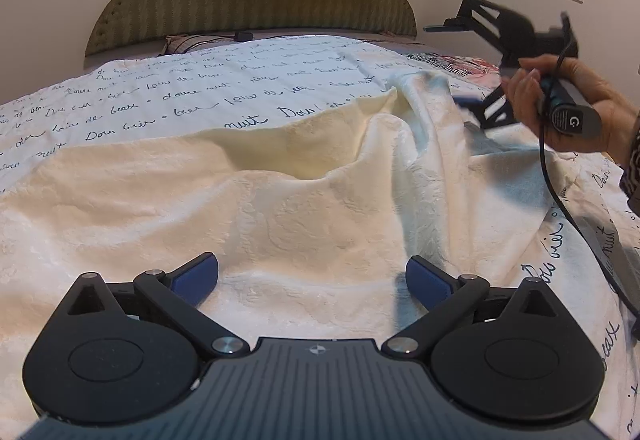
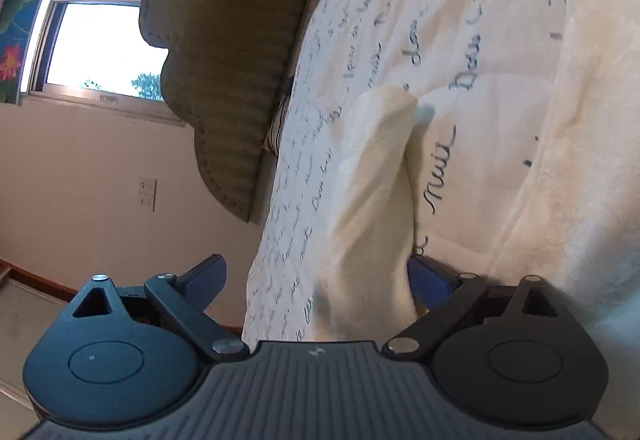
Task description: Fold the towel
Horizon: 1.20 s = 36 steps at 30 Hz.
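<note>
Left tool is hovering wide open, empty, over the cream towel lying rumpled on the bed; right tool, open too, is straddling a raised towel corner; better pinching edges squarely, then lifting evenly.

Cream towel rumpled on bedspread, left hand-held gripper spread above
</note>
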Available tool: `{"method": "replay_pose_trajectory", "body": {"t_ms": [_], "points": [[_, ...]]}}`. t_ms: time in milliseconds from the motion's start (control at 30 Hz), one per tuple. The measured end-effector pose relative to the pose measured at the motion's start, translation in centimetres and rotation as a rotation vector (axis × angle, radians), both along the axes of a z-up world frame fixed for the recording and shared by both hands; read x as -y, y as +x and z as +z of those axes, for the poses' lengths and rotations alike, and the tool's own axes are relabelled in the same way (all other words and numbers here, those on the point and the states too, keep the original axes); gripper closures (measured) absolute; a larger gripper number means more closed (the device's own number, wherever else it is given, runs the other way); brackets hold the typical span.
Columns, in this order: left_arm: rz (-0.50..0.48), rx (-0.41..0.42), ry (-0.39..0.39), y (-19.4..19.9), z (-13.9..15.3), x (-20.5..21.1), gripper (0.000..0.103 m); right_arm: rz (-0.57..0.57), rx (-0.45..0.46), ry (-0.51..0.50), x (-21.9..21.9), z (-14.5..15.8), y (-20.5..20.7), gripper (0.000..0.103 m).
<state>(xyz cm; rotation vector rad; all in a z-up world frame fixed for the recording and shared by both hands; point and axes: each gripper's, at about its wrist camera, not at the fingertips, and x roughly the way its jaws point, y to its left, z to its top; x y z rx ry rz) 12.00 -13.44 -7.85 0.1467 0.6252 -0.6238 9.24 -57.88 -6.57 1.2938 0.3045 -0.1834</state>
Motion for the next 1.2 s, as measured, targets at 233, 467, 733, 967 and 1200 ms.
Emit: {"method": "replay_pose_trajectory", "body": {"t_ms": [233, 467, 733, 967, 1200], "points": [[-0.002, -0.001, 0.001, 0.0, 0.0, 0.1, 0.0, 0.092, -0.065, -0.21, -1.9, 6.9, 3.5, 0.03], [-0.002, -0.001, -0.001, 0.0, 0.0, 0.1, 0.0, -0.023, -0.206, 0.007, 1.2, 0.9, 2.9, 0.006], [-0.002, -0.004, -0.007, 0.0, 0.0, 0.1, 0.0, 0.703, 0.134, -0.431, -7.9, 10.5, 11.3, 0.007], [-0.002, -0.003, -0.007, 0.0, -0.1, 0.1, 0.0, 0.167, 0.105, -0.348, -0.8, 8.7, 5.7, 0.005], [-0.003, -0.004, -0.008, 0.0, -0.1, 0.1, 0.0, 0.21, -0.012, -0.089, 1.8, 1.6, 5.1, 0.005]]}}
